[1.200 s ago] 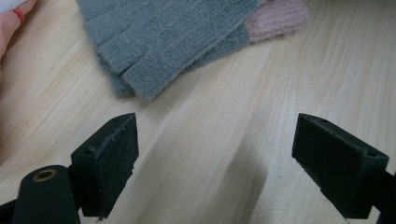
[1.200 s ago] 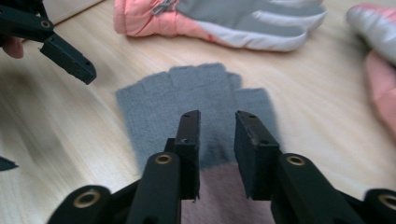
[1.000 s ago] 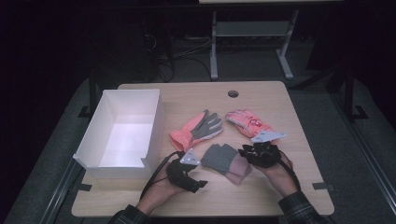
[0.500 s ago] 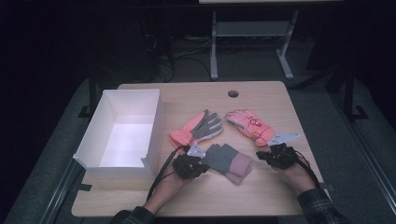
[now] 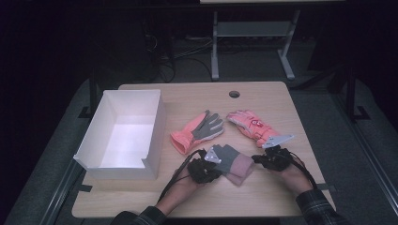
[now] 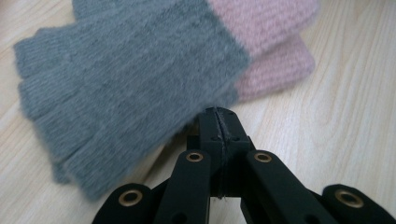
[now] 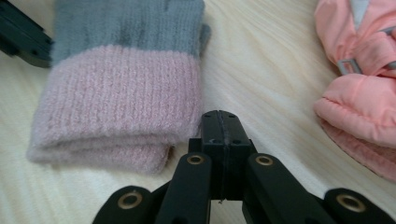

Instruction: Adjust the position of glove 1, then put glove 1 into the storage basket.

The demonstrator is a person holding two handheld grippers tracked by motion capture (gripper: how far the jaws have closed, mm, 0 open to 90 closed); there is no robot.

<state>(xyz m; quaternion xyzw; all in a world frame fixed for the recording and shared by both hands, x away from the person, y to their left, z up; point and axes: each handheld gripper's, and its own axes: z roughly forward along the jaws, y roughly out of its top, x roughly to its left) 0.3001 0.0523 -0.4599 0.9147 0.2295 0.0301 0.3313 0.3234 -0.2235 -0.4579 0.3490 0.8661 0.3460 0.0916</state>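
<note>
Near the front edge of the table [image 5: 263, 206], a stacked pair of knitted gloves [image 5: 233, 161], grey with pink cuffs, is flanked by the two tools: the left gripper [image 5: 206, 169] is seen at the grey finger end and the right gripper [image 5: 272, 158] just beside the pink cuff end. Both pairs of jaws are pressed fully together, and in the left gripper view and the right gripper view no wool is seen between the tips, so nothing is judged to be pinched; the jaws have just been closing, apparently on air beside the fabric. A lift attempted from here would probably leave the knitted gloves on the wood. Should the shut tips be pushed sideways against the soft stack, the upper glove could be slid off the lower one and the pair spoiled. On reopening, only one layer might be caught, so that the gloves would be separated when raised. The padded pink glove [image 5: 251, 125] lies near the right gripper and could be snagged or dragged by a wide swing, while the coral glove with the grey palm [image 5: 199, 129] and the white box [image 5: 123, 161] are close enough to be nudged by a hurried carry.
</note>
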